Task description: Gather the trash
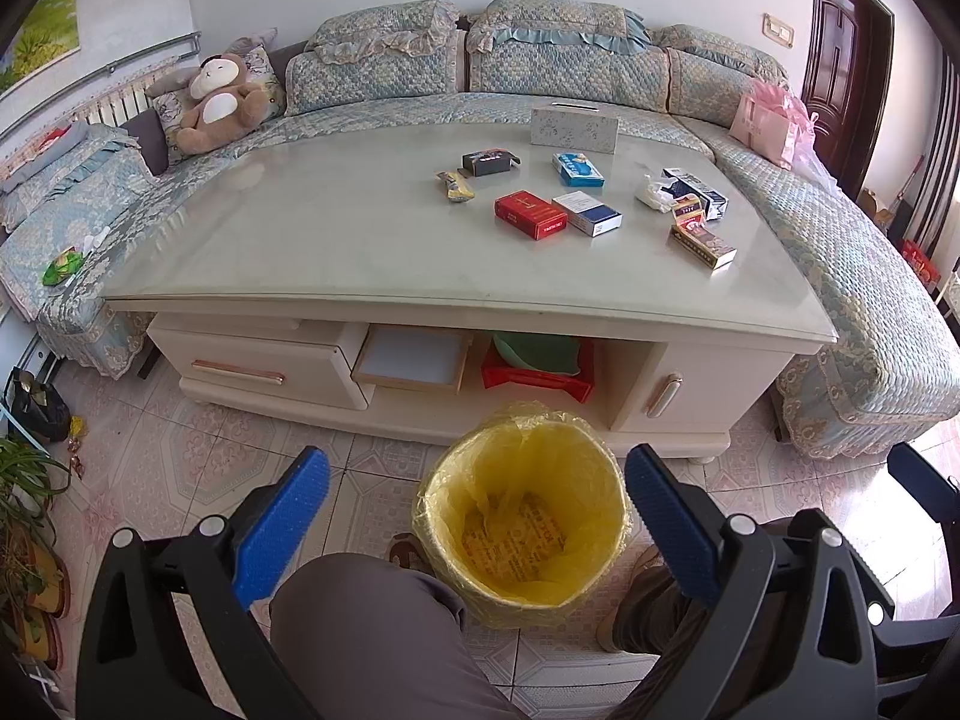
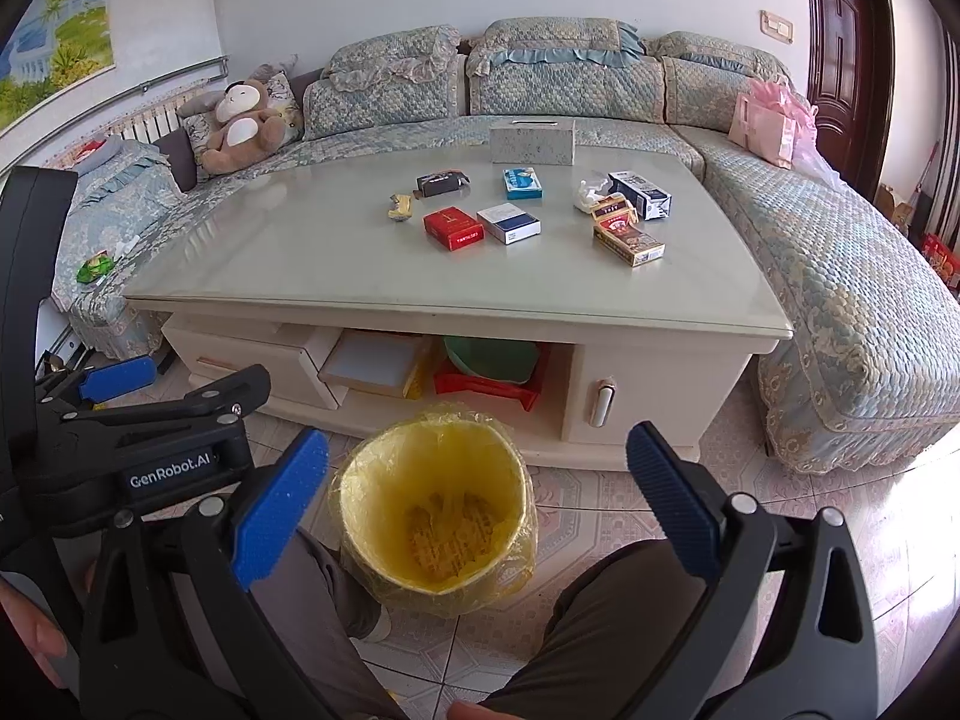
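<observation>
Several empty packs lie on the coffee table [image 1: 336, 240]: a red pack [image 1: 530, 214], a white-blue pack [image 1: 587, 213], a blue pack [image 1: 577, 169], a dark pack [image 1: 487, 162], a crumpled wrapper [image 1: 455, 186], a gold-brown pack [image 1: 703, 245] and a dark-blue carton [image 1: 699, 191]. They also show in the right wrist view, the red pack [image 2: 453, 228] among them. A bin lined with a yellow bag [image 1: 522, 507] [image 2: 437, 507] stands on the floor in front of the table. My left gripper [image 1: 477, 531] and right gripper [image 2: 477, 510] are open and empty, held above the bin.
A tissue box [image 1: 574, 127] stands at the table's far edge. A sofa [image 1: 840, 276] wraps around the table, with a teddy bear [image 1: 219, 102] and a pink bag [image 1: 765, 123] on it. The person's knees [image 1: 372, 636] flank the bin. A plant [image 1: 24, 516] stands at the left.
</observation>
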### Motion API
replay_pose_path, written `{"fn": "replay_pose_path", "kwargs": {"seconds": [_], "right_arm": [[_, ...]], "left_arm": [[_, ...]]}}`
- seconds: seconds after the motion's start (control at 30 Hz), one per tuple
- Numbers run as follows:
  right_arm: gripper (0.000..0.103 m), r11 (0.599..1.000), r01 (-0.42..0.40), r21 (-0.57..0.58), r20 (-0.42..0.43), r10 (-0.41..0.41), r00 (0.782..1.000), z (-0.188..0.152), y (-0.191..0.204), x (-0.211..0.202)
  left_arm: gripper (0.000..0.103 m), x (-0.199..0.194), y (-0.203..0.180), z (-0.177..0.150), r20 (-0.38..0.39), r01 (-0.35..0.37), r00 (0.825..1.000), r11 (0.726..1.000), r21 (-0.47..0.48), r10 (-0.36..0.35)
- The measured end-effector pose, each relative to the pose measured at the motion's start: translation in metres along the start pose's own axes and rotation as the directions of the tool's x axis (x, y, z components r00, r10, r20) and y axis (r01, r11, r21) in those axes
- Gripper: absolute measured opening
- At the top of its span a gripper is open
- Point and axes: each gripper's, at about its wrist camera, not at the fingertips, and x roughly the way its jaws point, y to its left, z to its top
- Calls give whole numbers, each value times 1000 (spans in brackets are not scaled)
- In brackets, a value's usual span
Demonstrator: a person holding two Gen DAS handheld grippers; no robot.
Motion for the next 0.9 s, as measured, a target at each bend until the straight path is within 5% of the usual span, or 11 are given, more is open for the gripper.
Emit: {"fn": "replay_pose_path", "kwargs": {"seconds": [0.27, 0.37, 0.63, 0.9], "right_arm": [[97, 995, -75, 64, -27, 77, 997, -11, -8, 4], [97, 983, -163, 79, -65, 169, 984, -15, -10, 9], [97, 973, -227, 47, -202, 232, 951, -19, -1, 32], [97, 997, -59, -57, -180, 48, 982, 3, 2, 46]], "left_arm": [[97, 4, 4, 3, -2, -10, 1000, 1000, -2, 10], [97, 6, 5, 6, 3, -19, 1000, 1000, 2, 19], [97, 19, 9, 31, 24, 1, 1000, 1000, -10, -1], [97, 44, 9, 64, 50, -14, 999, 1000, 9, 13]]}}
